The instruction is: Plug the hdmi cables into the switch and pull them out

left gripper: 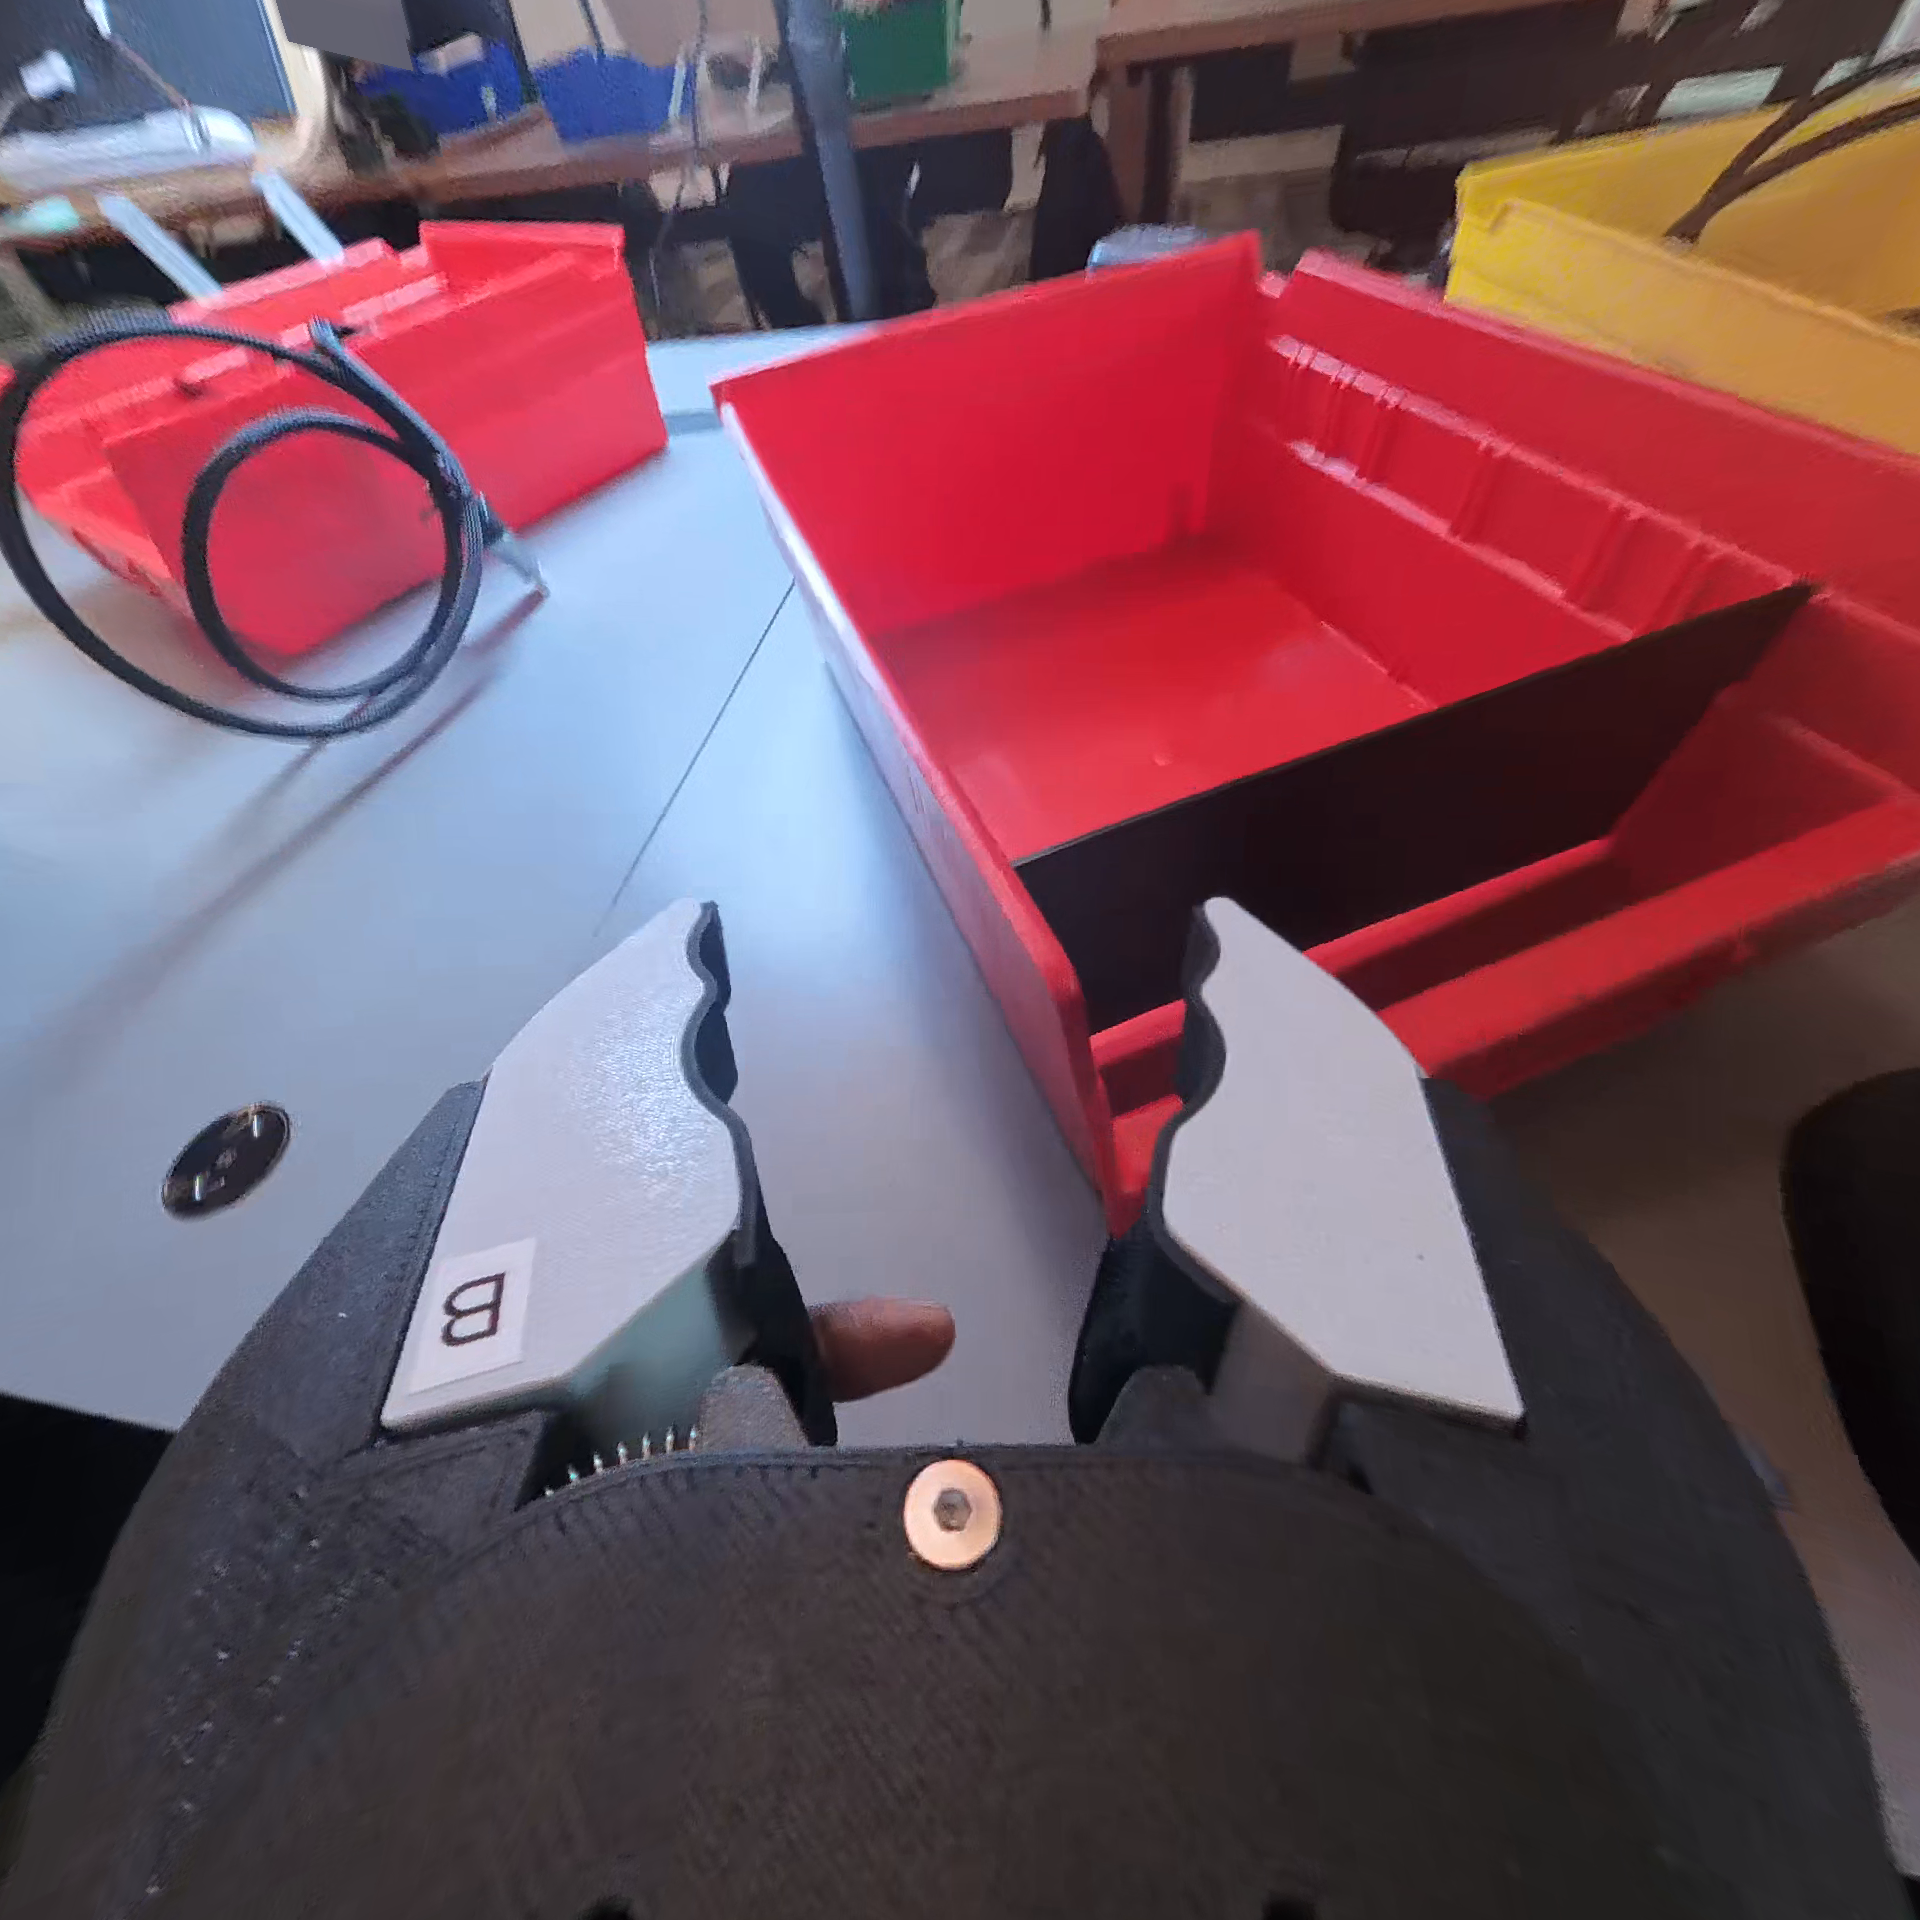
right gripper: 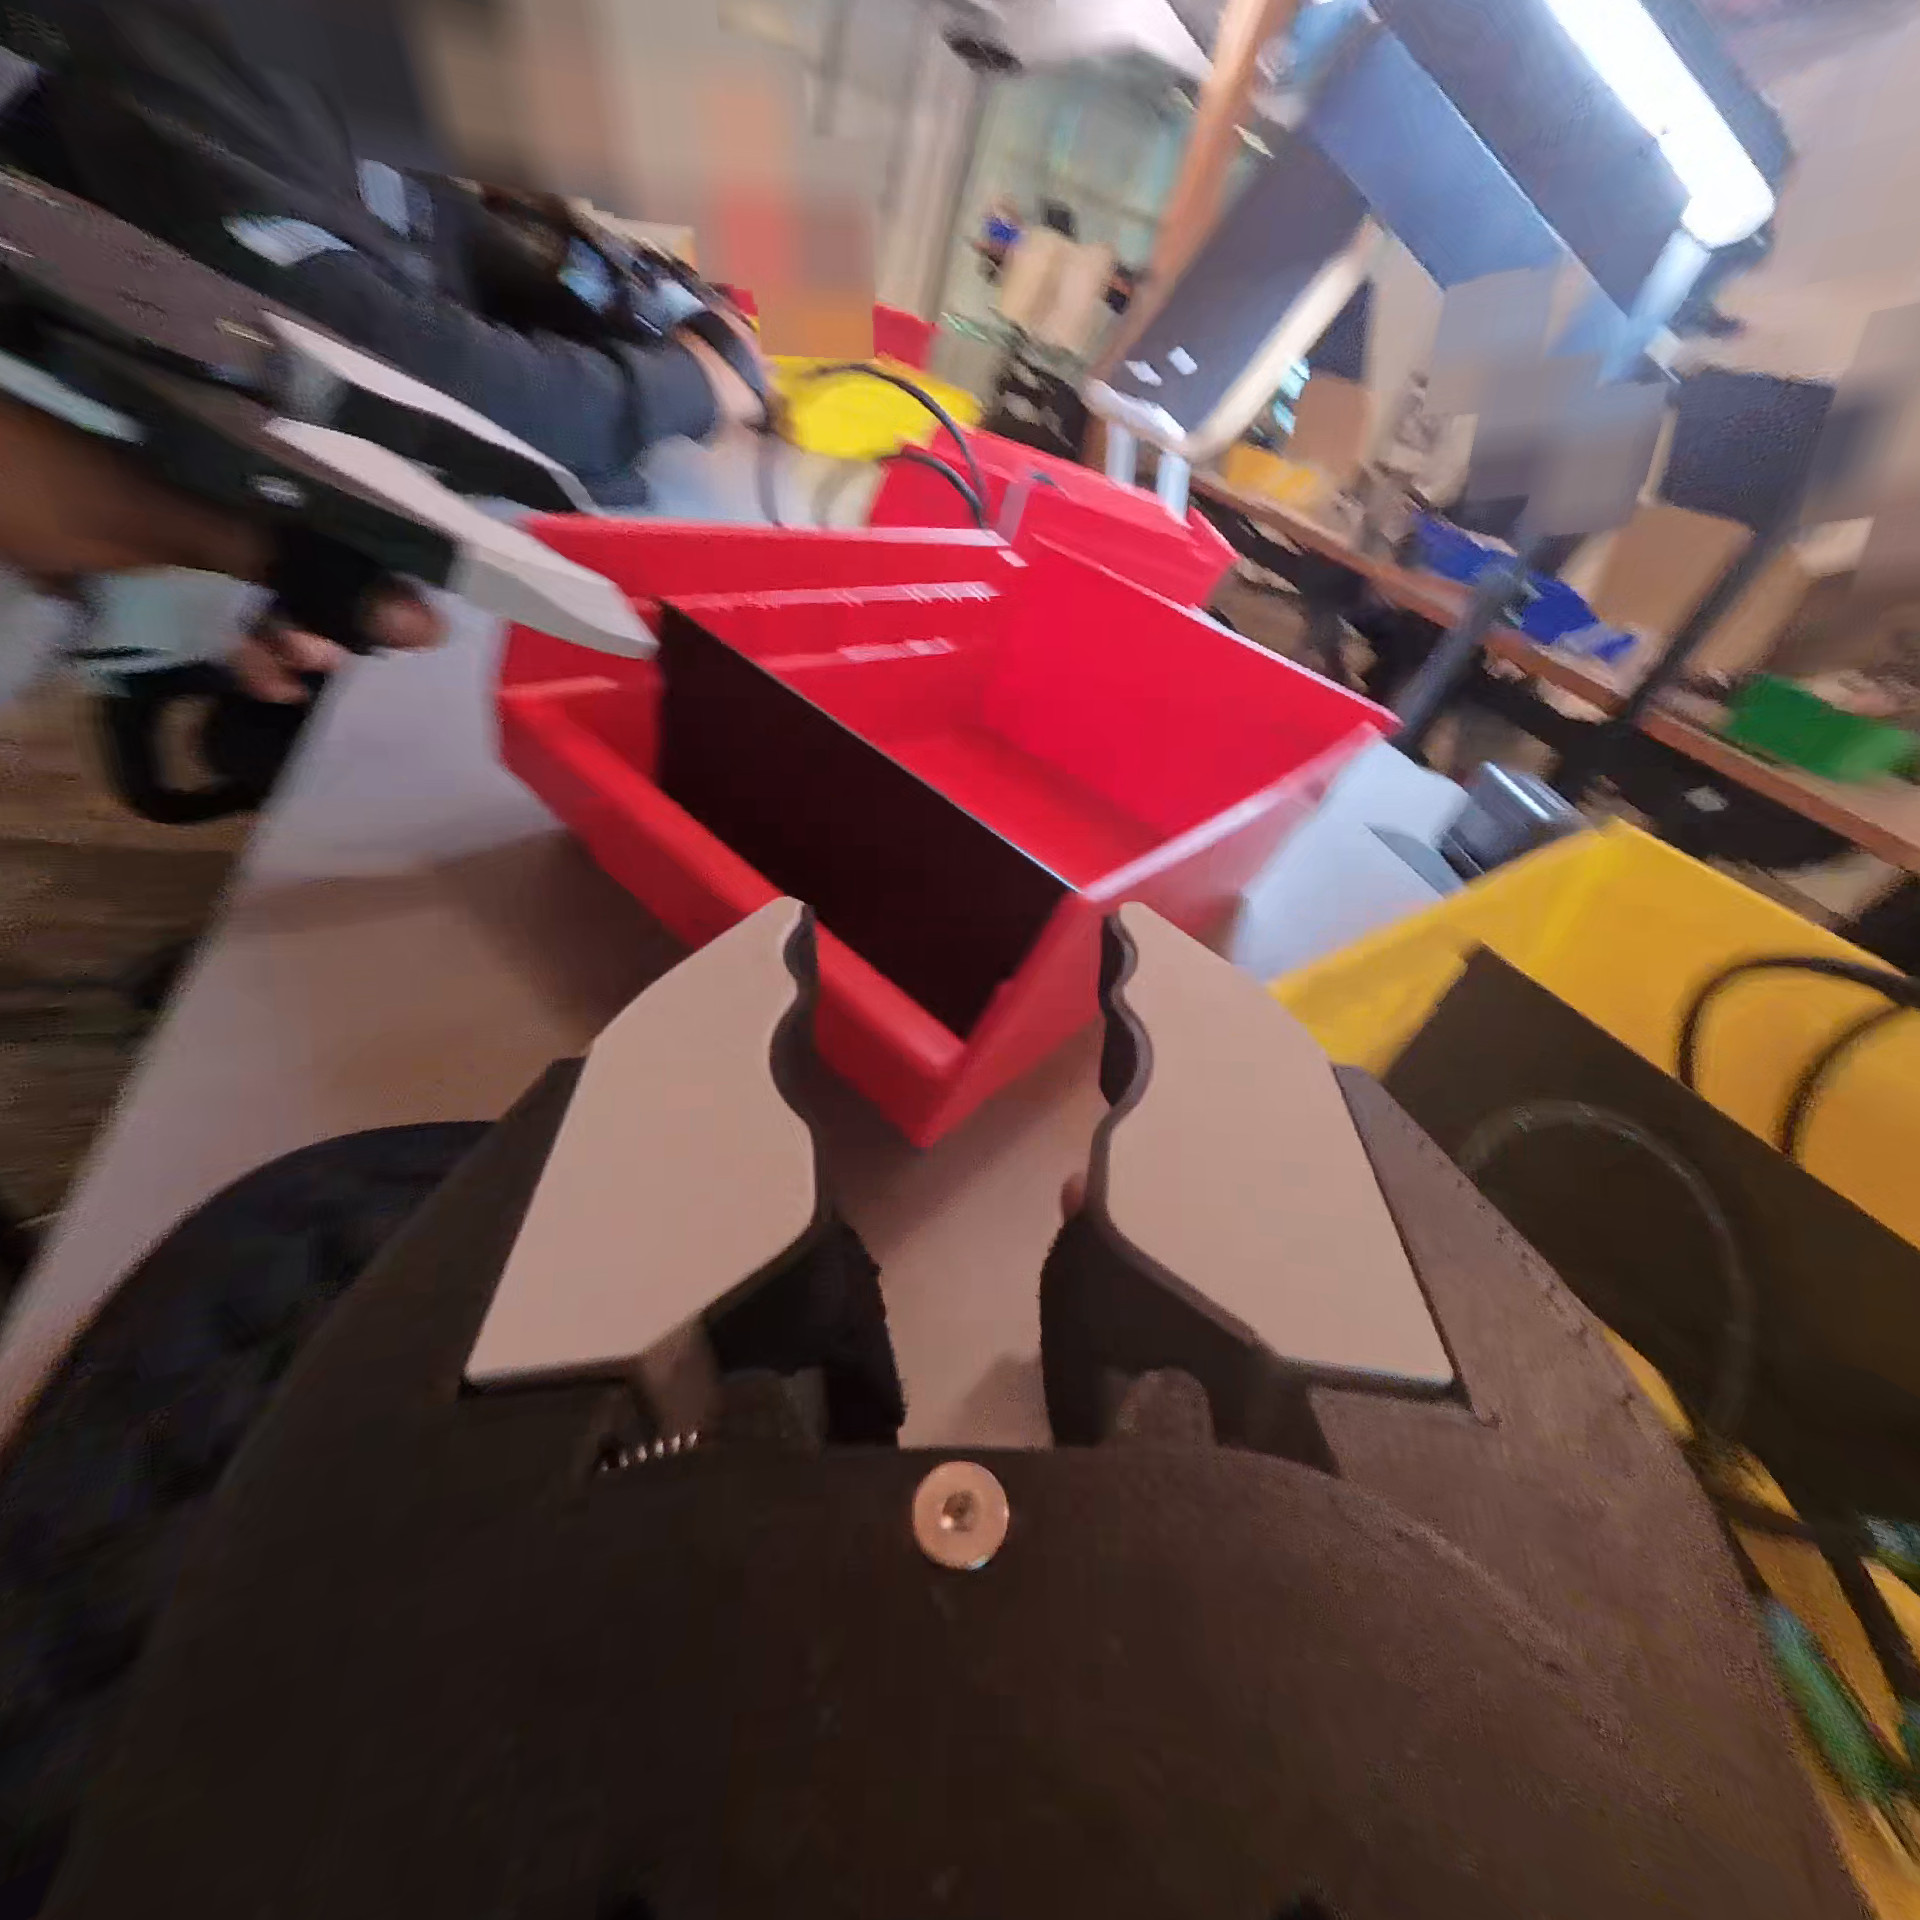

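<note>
My left gripper (left gripper: 956,925) is open and empty, low over the grey table (left gripper: 416,883), at the near left corner of a large red bin (left gripper: 987,468). A black divider (left gripper: 1403,810) splits the bin; what shows of its inside is empty. A coiled black cable (left gripper: 457,540) lies far left against a smaller red bin (left gripper: 540,374). My right gripper (right gripper: 961,920) is open and empty, pointing at the same red bin (right gripper: 1143,665) and its divider (right gripper: 852,810). The left gripper (right gripper: 561,603) also shows at the upper left of the right wrist view. No switch is in view.
A yellow bin (left gripper: 1662,291) stands behind the large red bin; in the right wrist view the yellow bin (right gripper: 1621,935) holds black cables (right gripper: 1688,1018). A round black disc (left gripper: 223,1158) is set in the table near the front edge. Benches with coloured bins fill the background.
</note>
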{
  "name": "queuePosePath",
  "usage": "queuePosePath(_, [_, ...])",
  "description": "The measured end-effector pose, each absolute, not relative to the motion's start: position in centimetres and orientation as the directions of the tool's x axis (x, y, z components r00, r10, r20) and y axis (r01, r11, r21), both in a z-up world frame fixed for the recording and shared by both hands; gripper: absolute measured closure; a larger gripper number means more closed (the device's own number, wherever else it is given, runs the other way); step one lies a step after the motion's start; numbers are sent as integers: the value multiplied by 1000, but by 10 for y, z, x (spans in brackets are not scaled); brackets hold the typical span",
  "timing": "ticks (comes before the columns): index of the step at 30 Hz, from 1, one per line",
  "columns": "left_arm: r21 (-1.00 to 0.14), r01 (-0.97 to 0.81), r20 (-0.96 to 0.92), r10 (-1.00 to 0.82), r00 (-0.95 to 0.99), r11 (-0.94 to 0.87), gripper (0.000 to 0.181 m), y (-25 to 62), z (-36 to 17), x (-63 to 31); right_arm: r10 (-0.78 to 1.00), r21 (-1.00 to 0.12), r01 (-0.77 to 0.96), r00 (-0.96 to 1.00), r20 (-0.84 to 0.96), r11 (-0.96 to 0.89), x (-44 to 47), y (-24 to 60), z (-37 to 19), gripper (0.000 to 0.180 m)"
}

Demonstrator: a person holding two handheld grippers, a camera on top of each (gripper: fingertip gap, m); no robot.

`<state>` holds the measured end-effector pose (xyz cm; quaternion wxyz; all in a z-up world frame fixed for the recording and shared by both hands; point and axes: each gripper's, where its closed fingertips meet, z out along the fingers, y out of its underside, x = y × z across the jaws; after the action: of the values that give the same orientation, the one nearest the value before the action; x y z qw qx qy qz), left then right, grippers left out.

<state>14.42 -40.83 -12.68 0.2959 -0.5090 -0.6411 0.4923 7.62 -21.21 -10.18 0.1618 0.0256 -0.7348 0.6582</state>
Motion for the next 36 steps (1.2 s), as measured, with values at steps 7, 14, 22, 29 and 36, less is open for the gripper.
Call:
queuePosePath(7, [-883,468,-117,952,-284,31,100,-409,-157,140,287,-936,-144,-927,241,320,50,-238,-135,119])
queuePosePath(14, [-928,370,-68,968,-243,28,137,-405,-149,132,315,-929,-56,-932,181,367,38,-254,-143,136])
queuePosePath(22, [-925,374,-189,933,-307,-64,167,-399,-125,125,354,-920,-149,-891,283,362,23,-254,-127,157])
queuePosePath(29, [-962,226,-228,900,-372,-151,166,-374,-70,119,443,-916,-320,-803,397,242,8,-232,-63,161])
queuePosePath(36, [-950,-8,-295,910,-293,-311,161,-306,-7,95,540,-795,-560,-605,586,235,-2,-159,18,163])
